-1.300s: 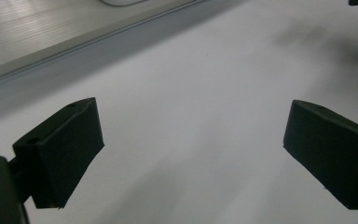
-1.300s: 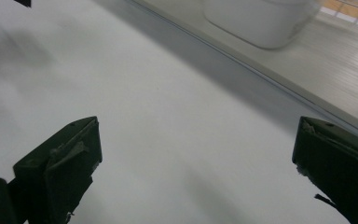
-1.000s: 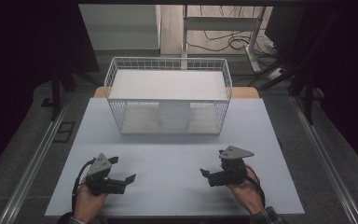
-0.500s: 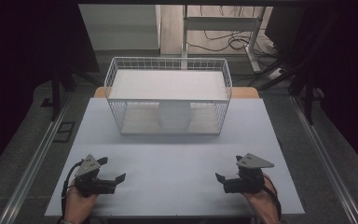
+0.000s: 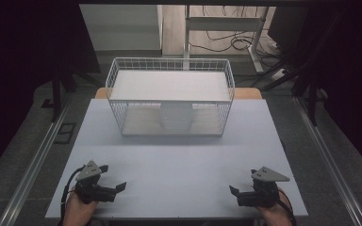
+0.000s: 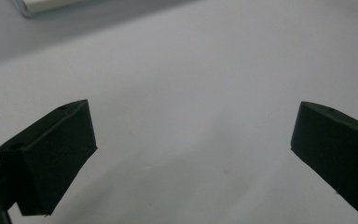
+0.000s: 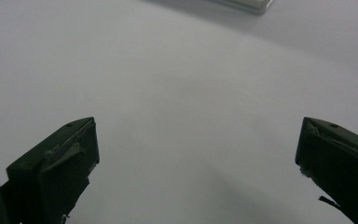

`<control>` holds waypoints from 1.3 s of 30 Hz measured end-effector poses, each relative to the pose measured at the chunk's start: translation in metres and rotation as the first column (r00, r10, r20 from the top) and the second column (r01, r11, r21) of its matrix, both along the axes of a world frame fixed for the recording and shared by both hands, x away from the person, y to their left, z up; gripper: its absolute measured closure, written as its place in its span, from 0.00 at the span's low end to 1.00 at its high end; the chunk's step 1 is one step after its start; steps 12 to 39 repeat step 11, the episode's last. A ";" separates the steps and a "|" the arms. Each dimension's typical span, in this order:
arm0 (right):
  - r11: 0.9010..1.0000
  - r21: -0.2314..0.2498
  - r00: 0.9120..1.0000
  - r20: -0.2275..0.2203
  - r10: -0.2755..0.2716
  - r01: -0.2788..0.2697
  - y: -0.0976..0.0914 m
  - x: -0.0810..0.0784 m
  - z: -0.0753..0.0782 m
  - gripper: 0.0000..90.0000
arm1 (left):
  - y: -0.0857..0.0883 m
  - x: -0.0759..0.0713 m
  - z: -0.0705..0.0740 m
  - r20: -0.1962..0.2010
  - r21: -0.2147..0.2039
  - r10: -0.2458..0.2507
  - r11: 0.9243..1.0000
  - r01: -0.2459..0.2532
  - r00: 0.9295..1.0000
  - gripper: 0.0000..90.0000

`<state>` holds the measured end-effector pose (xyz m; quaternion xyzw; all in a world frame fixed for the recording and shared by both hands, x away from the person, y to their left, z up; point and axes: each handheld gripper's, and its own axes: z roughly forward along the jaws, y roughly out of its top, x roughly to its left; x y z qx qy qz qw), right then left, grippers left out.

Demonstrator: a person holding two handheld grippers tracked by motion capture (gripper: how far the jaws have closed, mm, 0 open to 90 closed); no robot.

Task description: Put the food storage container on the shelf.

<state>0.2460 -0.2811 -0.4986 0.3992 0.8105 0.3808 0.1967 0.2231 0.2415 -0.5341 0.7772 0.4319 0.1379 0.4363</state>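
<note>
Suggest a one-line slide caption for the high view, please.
Two open grippers, left and right, rest near the table's front edge, facing a white wire basket.

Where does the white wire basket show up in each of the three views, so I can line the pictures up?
High view: the white wire basket stands at the table's far middle, beyond both grippers.
Left gripper view: a pale strip at the top left edge may be its base; too little to tell.
Right gripper view: a similar pale strip at the top right edge; again unsure.
Shared landmark: the white tabletop, bare between each gripper's open jaws.
</note>
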 end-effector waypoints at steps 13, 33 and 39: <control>1.000 0.006 0.998 -0.055 -0.012 0.012 -0.006 -0.002 -0.006 0.00 | -0.001 0.000 0.000 -0.006 0.022 0.023 0.999 -0.023 1.000 0.00; 1.000 0.006 0.998 -0.055 -0.012 0.012 -0.006 -0.002 -0.006 0.00 | -0.001 0.000 0.000 -0.006 0.022 0.023 0.999 -0.023 1.000 0.00; 1.000 0.006 0.998 -0.055 -0.012 0.012 -0.006 -0.002 -0.006 0.00 | -0.001 0.000 0.000 -0.006 0.022 0.023 0.999 -0.023 1.000 0.00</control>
